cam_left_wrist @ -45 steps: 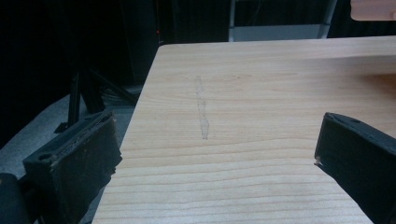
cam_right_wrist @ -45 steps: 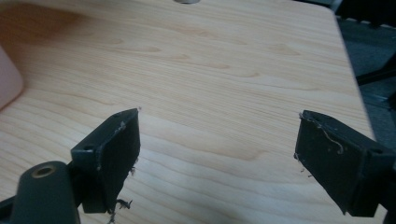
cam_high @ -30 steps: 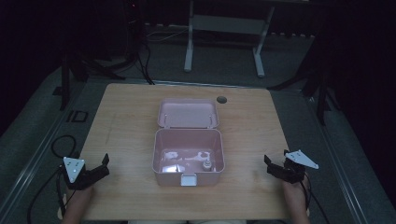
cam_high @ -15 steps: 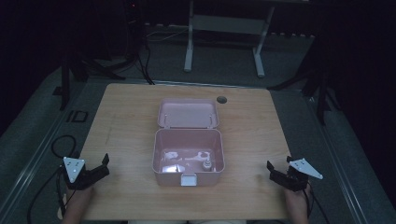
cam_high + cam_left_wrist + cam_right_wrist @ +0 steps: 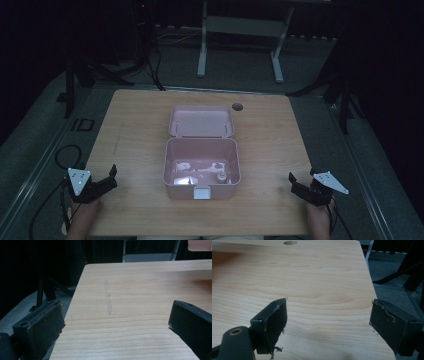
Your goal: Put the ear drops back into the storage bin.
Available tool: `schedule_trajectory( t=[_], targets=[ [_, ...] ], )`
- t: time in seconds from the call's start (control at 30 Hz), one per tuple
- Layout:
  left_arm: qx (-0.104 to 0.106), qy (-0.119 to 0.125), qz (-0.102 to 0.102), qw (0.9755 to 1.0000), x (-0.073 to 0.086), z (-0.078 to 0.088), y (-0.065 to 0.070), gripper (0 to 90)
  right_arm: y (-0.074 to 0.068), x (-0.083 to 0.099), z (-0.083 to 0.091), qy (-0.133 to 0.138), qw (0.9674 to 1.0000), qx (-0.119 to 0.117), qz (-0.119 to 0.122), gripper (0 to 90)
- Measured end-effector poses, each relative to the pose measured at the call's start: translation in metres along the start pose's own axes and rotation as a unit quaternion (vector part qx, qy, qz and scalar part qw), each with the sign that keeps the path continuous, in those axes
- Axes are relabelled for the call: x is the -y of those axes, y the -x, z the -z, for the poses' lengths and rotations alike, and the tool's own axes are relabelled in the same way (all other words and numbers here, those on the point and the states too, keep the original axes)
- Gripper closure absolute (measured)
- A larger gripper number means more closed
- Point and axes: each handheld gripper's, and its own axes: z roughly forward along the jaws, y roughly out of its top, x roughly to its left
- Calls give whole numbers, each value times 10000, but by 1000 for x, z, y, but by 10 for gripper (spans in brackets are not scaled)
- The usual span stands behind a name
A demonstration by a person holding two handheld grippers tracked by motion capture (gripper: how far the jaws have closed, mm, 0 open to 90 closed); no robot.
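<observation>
Centrally on the wooden surface (image 5: 135, 135) sits the pink box (image 5: 201, 167), lid swung back, small items inside. Well apart from it, the left gripper (image 5: 106, 181) and right gripper (image 5: 296, 183) rest at the near corners, jaws spread, holding nothing.

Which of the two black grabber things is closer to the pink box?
The left gripper looks a little closer to the open pink plastic box. The right gripper sits farther out, at the wooden table's right edge. Both are open, holding nothing.

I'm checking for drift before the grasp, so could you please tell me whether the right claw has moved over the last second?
Yes. The right claw has drawn back toward the person, nearer the table's front edge, while the pink box stays put.
</observation>
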Motion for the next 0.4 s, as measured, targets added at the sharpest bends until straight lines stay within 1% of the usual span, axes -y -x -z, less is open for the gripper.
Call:
schedule_trajectory(
  t=[0.27, 0.3, 0.37, 0.4],
  targets=[
    [-4, -3, 3, 10000, 0, 0, 0, 3, 1, 0, -1, -29, 10000, -18, 17, 142],
    [-5, -3, 2, 10000, 0, 0, 0, 3, 1, 0, -1, -30, 10000, 24, 17, 143],
    [-5, 0, 1, 10000, 0, 0, 0, 3, 1, 0, -1, -35, 10000, -30, 1, 142],
    [-5, -1, -1, 10000, 0, 0, 0, 3, 1, 0, -1, -46, 10000, -4, 9, 143]
  ],
)
